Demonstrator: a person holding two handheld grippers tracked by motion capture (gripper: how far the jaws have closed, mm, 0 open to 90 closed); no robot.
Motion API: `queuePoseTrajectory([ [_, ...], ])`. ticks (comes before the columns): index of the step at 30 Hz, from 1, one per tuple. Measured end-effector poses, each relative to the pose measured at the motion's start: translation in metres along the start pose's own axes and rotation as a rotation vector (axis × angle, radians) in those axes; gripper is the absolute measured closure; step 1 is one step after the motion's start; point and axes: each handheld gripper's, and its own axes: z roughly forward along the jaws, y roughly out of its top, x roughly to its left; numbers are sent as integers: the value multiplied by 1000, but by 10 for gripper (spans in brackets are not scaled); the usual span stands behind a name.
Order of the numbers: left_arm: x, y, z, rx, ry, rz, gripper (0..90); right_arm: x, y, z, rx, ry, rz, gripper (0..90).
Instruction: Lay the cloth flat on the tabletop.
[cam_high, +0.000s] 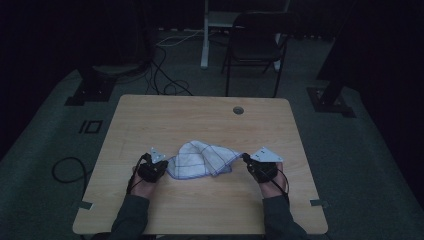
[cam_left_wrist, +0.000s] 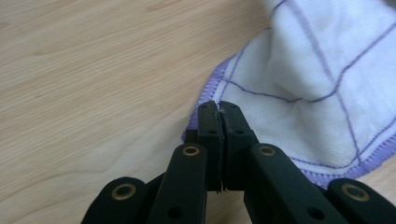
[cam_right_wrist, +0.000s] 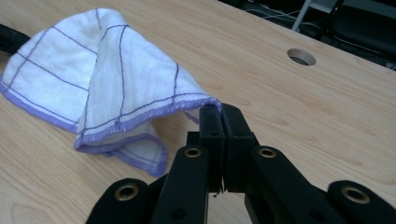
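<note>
A white cloth (cam_high: 202, 158) with purple grid lines and a purple hem lies bunched on the wooden table (cam_high: 200, 117), between my two grippers. My left gripper (cam_high: 165, 165) is shut on the cloth's left hem; in the left gripper view the cloth (cam_left_wrist: 322, 79) runs into the pinched jaws of this gripper (cam_left_wrist: 219, 107). My right gripper (cam_high: 245, 159) is shut on the cloth's right corner, lifting it a little. In the right gripper view the cloth (cam_right_wrist: 107, 84) drapes leftward from the closed jaws of that gripper (cam_right_wrist: 219, 112).
A round cable hole (cam_high: 238, 110) sits near the table's far edge (cam_right_wrist: 301, 56). Behind the table stand a dark chair (cam_high: 255, 45) and a white post (cam_high: 204, 35), with cables on the floor. Bare tabletop lies ahead of the cloth.
</note>
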Motion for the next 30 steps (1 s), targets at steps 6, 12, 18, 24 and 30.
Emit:
queuePoseTrajectory([
  [6,13,-2,-2,9,22,-37,889,-6,-1,-4,-7,-18,10,896],
  [12,20,-3,-2,9,33,-54,891,-12,-3,-7,-8,-35,25,896],
  [18,28,-5,-3,17,50,-70,894,-18,-4,-11,-9,-57,32,896],
  [24,33,-6,-4,21,64,-86,895,-21,-5,-13,-11,-67,36,896],
  [30,36,-7,-4,21,79,-99,896,-24,-6,-14,-8,-73,40,897],
])
